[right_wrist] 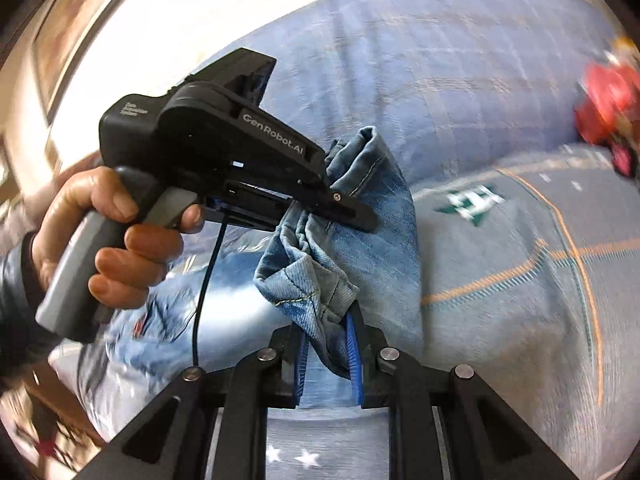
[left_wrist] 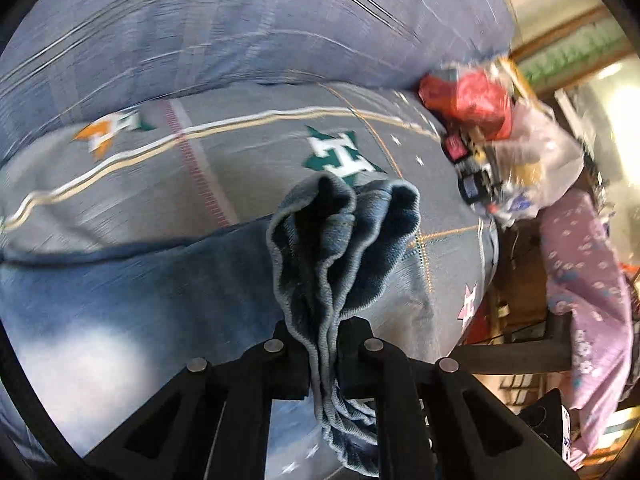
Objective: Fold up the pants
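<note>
The bed (right_wrist: 500, 300) is carrying the pants (left_wrist: 132, 280), so the fold has a flat support. I am lifting both hem ends — my left gripper (left_wrist: 322, 344) and right gripper (right_wrist: 330, 344) are clamping denim — to carry them over.
</note>
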`<state>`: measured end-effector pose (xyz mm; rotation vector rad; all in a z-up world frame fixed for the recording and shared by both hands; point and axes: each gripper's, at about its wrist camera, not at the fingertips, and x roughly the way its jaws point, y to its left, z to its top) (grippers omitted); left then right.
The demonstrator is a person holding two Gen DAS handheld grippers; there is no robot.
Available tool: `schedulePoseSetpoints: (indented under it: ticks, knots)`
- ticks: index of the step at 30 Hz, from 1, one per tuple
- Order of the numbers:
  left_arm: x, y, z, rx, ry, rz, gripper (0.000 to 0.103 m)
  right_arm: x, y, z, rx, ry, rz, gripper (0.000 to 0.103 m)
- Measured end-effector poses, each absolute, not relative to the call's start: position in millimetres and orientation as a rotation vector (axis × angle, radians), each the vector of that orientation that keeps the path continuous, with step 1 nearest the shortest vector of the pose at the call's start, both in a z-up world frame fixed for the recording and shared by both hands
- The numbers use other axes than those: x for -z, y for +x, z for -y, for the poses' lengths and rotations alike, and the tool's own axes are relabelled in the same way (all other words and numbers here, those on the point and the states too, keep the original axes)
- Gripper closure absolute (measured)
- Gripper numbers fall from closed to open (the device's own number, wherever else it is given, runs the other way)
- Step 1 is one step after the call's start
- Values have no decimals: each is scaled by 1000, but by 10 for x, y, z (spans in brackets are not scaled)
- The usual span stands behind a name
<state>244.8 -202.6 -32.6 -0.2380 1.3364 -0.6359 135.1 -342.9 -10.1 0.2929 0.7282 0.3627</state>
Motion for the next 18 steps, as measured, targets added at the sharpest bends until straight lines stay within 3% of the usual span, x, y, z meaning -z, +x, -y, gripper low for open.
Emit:
schedulePoseSetpoints:
  ticks: [9, 12, 15, 18]
  knots:
    - [641, 2383, 1038, 519, -334, -1332, 91, 65, 1443, 2530, -509, 68, -779, 85]
    - [880, 2387, 835, 456, -345, -1357, 74, 196, 1423, 2293, -526, 19, -831, 85]
    - [1015, 2403, 684, 421, -349, -1357, 70, 446, 1463, 2114, -524, -48, -913, 83]
    - [953, 2396, 515, 425, -393, -1329, 63, 538, 1428, 2083, -530, -85, -922, 68]
